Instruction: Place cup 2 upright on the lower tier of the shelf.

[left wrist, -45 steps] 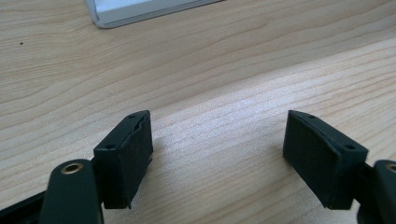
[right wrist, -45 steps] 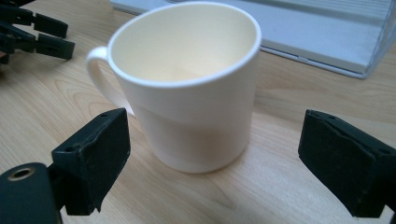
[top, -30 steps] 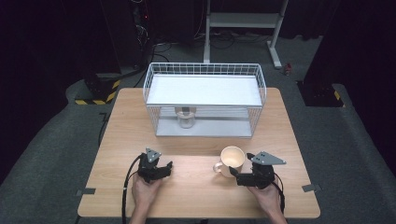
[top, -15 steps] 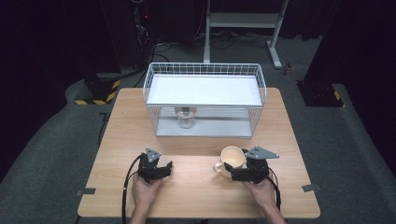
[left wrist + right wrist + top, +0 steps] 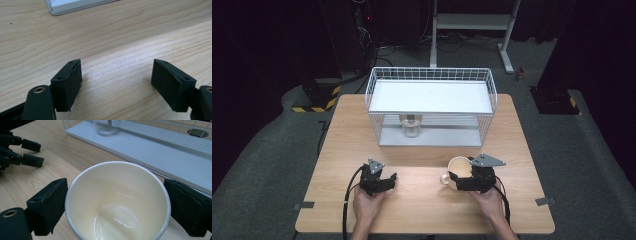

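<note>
A cream cup [image 5: 459,166] [image 5: 117,202] stands upright and empty on the wooden table [image 5: 427,210], its handle to the left. My right gripper [image 5: 463,176] [image 5: 116,210] reaches round it from the right. One black pad lies against each side of the cup wall, with no gap in the right gripper view. My left gripper [image 5: 392,179] [image 5: 117,85] rests low over the table at the front left. Its jaws stand apart over bare wood with nothing between them. Its fingertips [image 5: 31,161] also appear at the left edge of the right gripper view.
A white wire rack [image 5: 432,95] with a white top shelf stands at the back middle of the table. A clear glass jar [image 5: 411,127] [image 5: 107,126] sits on the rack's lower tray [image 5: 160,147]. Bare wood lies between the two grippers.
My right gripper has slid left until its jaws flank the cup. The cup has stayed where it was. The left gripper has not moved.
</note>
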The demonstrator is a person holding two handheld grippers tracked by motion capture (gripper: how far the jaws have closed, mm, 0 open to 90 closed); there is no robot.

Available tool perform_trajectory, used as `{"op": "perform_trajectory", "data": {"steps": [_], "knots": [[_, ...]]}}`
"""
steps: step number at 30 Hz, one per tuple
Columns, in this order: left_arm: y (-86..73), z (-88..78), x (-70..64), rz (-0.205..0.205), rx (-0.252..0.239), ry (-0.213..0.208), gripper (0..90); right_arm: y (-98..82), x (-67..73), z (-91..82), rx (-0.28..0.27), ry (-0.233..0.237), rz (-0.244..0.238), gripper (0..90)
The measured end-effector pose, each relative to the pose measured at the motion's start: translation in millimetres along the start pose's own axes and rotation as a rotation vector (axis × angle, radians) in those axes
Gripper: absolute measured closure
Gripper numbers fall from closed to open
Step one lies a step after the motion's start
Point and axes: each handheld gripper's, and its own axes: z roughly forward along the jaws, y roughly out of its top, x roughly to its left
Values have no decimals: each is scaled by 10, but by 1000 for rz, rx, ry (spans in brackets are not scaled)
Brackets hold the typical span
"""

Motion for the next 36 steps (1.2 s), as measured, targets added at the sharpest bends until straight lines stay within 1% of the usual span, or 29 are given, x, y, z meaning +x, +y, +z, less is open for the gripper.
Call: {"op": "perform_trajectory", "data": {"steps": [2, 4, 6, 9, 15, 22, 26, 36], "knots": [[0, -1, 1, 0, 1, -1, 253, 5, -5, 20, 1, -1, -10, 83], [0, 0, 0, 0, 0, -1, 254, 9, 1, 34, 7, 1, -1, 83], [0, 0, -1, 0, -1, -1, 254, 14, -6, 55, 8, 2, -12, 83], [0, -1, 0, 1, 1, -2, 255, 15, -4, 71, 15, 2, -11, 84], [0, -1, 0, 1, 0, -2, 255, 14, -23, 84, 13, 21, -11, 84], [0, -2, 0, 2, 0, -2, 257, 21, -47, 88, 18, 38, -22, 87], [-1, -4, -5, -1, 2, -3, 258, 33, -45, 86, 28, 37, -26, 91], [-1, -4, -5, 0, 2, -4, 259, 31, -37, 83, 22, 33, -31, 94]]}}
